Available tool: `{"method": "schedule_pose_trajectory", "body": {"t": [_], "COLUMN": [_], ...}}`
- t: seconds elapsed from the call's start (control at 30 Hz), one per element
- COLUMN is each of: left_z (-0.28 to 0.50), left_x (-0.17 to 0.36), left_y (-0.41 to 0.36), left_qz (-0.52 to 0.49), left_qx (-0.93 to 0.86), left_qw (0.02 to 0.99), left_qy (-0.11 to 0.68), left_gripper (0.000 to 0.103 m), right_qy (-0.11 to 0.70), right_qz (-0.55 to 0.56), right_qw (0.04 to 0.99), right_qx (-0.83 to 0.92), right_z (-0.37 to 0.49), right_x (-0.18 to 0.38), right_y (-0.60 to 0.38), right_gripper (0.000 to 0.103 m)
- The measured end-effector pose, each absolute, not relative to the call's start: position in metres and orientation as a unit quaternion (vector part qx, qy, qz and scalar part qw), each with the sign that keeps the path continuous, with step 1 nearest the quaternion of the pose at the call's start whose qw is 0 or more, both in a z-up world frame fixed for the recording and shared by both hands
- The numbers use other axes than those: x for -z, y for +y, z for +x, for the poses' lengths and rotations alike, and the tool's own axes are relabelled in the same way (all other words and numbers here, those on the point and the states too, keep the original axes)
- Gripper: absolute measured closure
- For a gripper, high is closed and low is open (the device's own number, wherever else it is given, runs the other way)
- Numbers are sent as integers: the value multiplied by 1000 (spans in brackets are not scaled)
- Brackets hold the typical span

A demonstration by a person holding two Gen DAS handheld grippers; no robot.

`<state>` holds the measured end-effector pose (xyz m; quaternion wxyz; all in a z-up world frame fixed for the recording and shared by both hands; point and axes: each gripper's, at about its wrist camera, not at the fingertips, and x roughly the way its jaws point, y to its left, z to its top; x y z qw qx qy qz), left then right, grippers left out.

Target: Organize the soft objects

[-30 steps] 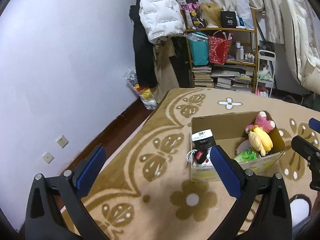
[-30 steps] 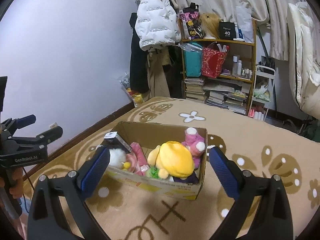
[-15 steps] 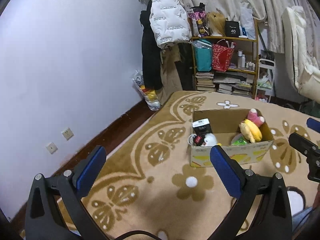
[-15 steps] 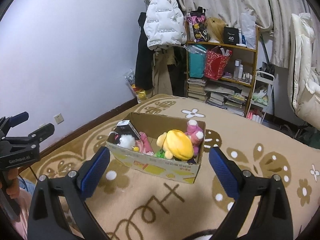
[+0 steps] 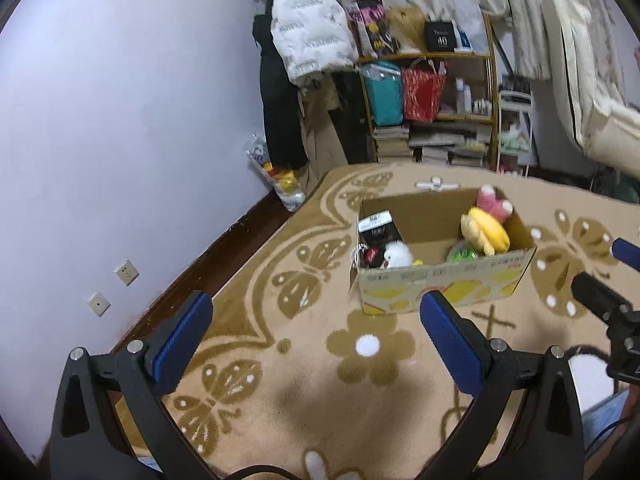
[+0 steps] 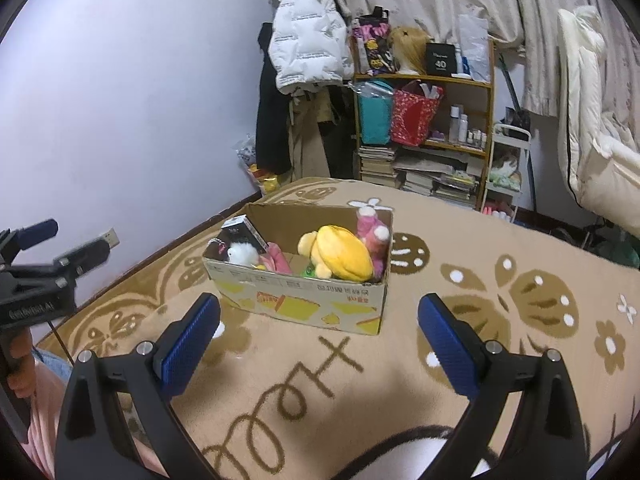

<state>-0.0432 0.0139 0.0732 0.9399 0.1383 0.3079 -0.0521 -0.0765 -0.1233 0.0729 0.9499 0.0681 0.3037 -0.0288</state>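
An open cardboard box (image 5: 444,284) (image 6: 300,300) stands on the tan patterned carpet. Inside lie a yellow plush (image 5: 486,232) (image 6: 340,254), a pink plush (image 5: 494,206) (image 6: 372,232), a white fluffy toy (image 5: 398,254) (image 6: 242,252), a green item (image 5: 462,252) and a small black box (image 5: 378,230) (image 6: 242,234). My left gripper (image 5: 316,336) hangs open above the carpet, short of the box, with nothing between its blue pads. My right gripper (image 6: 318,334) is open too, nearer than the box front, and holds nothing. The right gripper's tips (image 5: 600,292) show at the left wrist view's right edge.
A wooden shelf (image 6: 424,136) with bags, books and bottles stands against the far wall, beside hanging coats (image 6: 308,52). A lilac wall (image 5: 120,140) with sockets runs along the left. White bedding (image 6: 592,128) rises at the right. The person's hand (image 6: 18,372) holds the left gripper.
Both grippers have drawn back and up from the box, which now looks smaller and farther off. Both stay open and hold nothing.
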Motion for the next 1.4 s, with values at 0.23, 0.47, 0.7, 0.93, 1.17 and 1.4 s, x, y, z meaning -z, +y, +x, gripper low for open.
{"method": "schedule_pose_trajectory", "body": {"t": [0.23,0.47,0.7,0.93,1.17,1.4], "left_z": [-36,-34,-33,-32,-33,-34], "left_x": [-62,-61,-60,-60,-59,-60], "left_y": [9,12,13,11,9,9], "left_qz": [142,132,132,134,137,138], "left_qx": [55,54,55,56,59,57], "left_qw": [932,932,930,931,931,931], "left_qy": [329,334,337,335,334,334], "left_gripper": [0,0,0,0,0,0], "right_qy": [301,302,303,303,304,306], "right_qz": [86,92,91,91,92,91], "right_qw": [949,948,948,948,948,947], "right_qx": [27,29,29,29,29,28], "right_z": [-78,-75,-75,-75,-74,-75], "right_x": [-68,-63,-61,-62,-60,-55], "right_y": [-129,-131,-131,-130,-130,-131], "right_gripper": [0,0,0,0,0,0]}}
